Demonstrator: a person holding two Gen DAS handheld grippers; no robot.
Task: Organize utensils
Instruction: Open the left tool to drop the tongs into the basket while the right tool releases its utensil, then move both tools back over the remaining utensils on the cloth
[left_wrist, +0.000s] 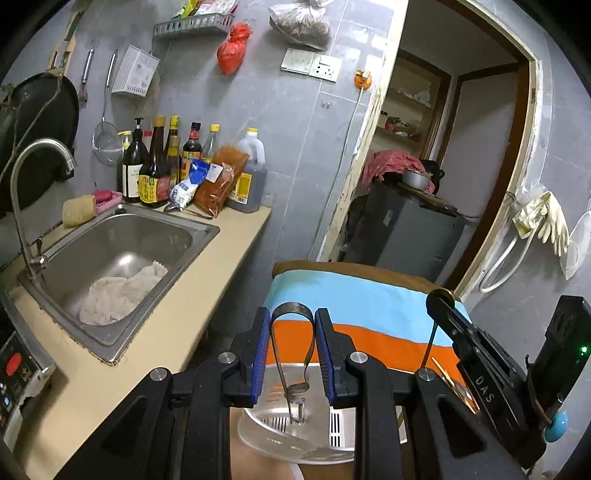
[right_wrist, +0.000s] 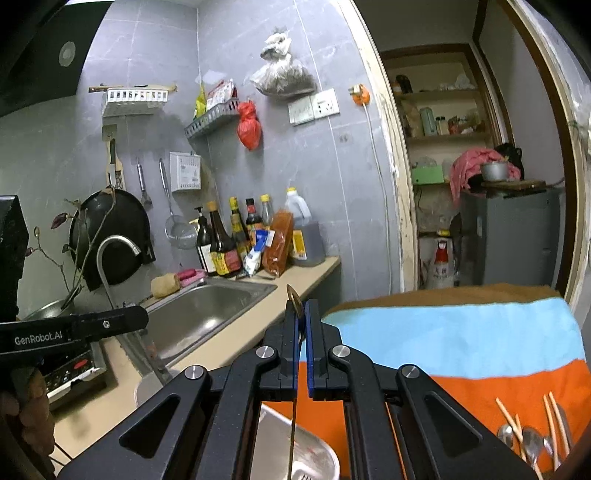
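In a cramped grey-tiled kitchen, a person works two hand-held grippers above a surface draped in a blue-and-orange striped cloth (left_wrist: 369, 306).

The left gripper (left_wrist: 292, 347) has its blue-padded fingers (left_wrist: 263, 354) set narrow around a pair of metal tongs (left_wrist: 291, 332). They clasp the tongs near the looped spring end, which points up. The tongs' arms hang down into a clear plastic drainer bowl (left_wrist: 266, 435) directly below.

The right gripper (right_wrist: 301, 328) has its fingers (right_wrist: 312, 347) all but pressed together on a thin, brass-coloured utensil handle (right_wrist: 294, 299). The rounded end of the handle pokes up just above the fingertips, and its slender shaft runs down behind them toward the same bowl (right_wrist: 317, 461). What kind of utensil it is cannot be told, as its working end is out of sight.

On the orange band of the cloth at lower right, loose spoons (right_wrist: 532, 443) and wooden chopsticks (right_wrist: 509, 417) lie together in a small heap, well apart from the right gripper's fingers.

To the left, a beige tabletop (left_wrist: 207, 280) carries a steel sink (left_wrist: 122, 254) with a crumpled white rag (left_wrist: 122, 291) lying inside it. A cluster of sauce bottles (left_wrist: 162, 162) stands against the wall behind the sink.
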